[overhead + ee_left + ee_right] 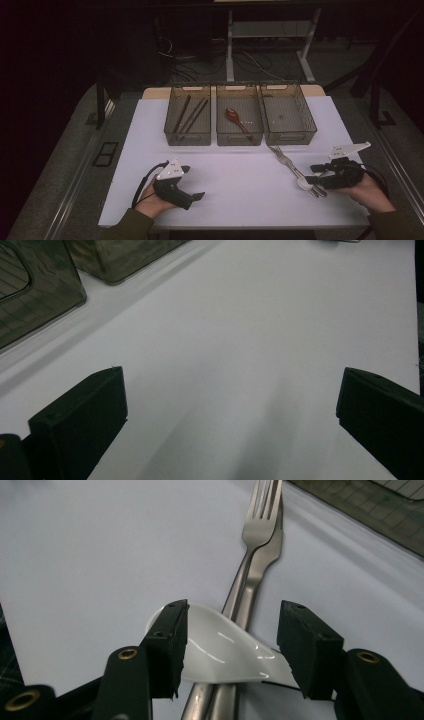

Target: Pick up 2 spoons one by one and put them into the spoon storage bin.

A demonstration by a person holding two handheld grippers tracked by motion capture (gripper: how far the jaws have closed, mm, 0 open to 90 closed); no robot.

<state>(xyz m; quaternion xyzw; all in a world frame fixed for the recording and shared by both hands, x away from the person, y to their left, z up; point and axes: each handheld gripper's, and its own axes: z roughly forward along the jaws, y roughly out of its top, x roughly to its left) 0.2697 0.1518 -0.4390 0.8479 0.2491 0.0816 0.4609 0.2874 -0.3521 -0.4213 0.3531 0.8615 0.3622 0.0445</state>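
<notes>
While the left gripper (192,187) idles jaws-apart over bare table (235,175), right gripper (232,647) straddles the white spoon (220,652) lying across two forks (260,545), not clamped yet.

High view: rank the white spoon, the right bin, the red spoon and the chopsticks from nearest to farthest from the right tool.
1. White spoon, at the right tool, lying on the forks.
2. Right bin, just beyond, right end of the row.
3. Red spoon, in the middle bin.
4. Chopsticks, in the left bin.
</notes>
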